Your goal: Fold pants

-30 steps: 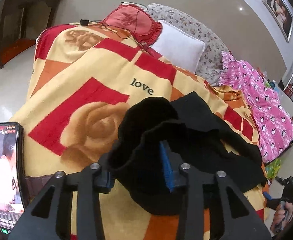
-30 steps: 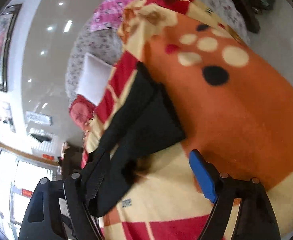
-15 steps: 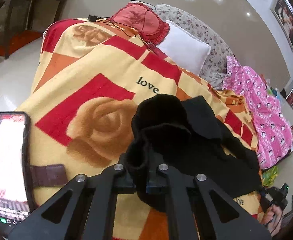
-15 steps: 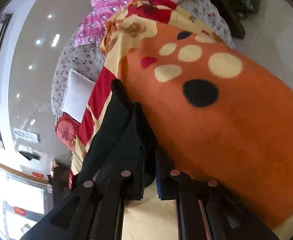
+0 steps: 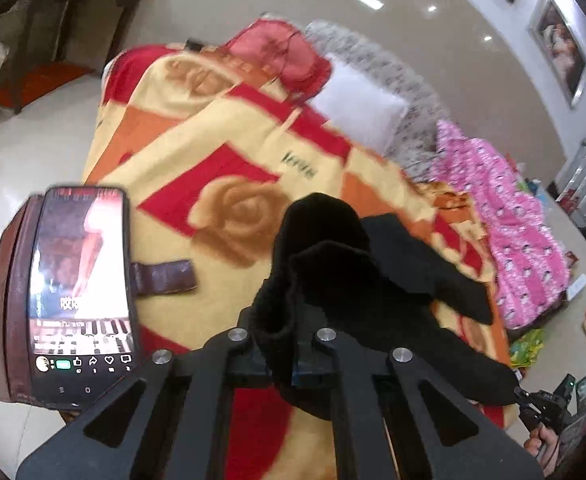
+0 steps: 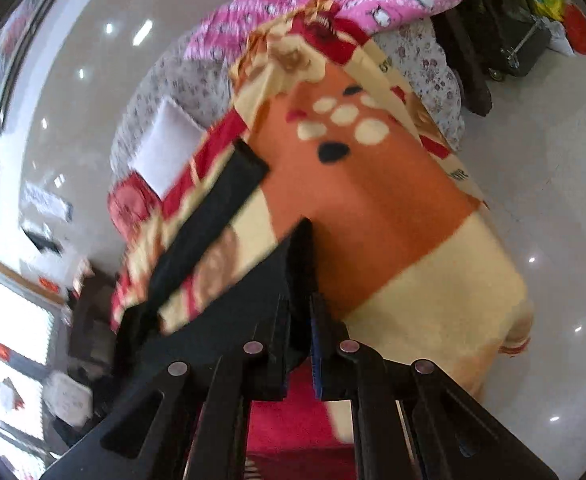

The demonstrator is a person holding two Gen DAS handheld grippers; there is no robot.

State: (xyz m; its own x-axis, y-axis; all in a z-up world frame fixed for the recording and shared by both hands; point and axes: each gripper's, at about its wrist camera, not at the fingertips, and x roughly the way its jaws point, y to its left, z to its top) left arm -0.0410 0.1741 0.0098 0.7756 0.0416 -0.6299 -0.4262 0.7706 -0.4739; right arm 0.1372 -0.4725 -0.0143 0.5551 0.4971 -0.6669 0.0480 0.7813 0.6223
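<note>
Both the left gripper [image 5: 283, 354] and right gripper [image 6: 299, 344] clamp the bunched black fleece pants [image 5: 373, 280] (one leg trailing toward upper left in the right view) above the rose-patterned blanket [image 5: 221, 152].

Glossy pale floor [image 5: 21, 148]; dark desk [image 5: 65, 4]; framed pictures [image 5: 561, 52].

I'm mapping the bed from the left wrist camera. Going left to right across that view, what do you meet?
Phone → brown strap → rose on the blanket → black pants, pinched in the left gripper → pink penguin-print quilt.
</note>
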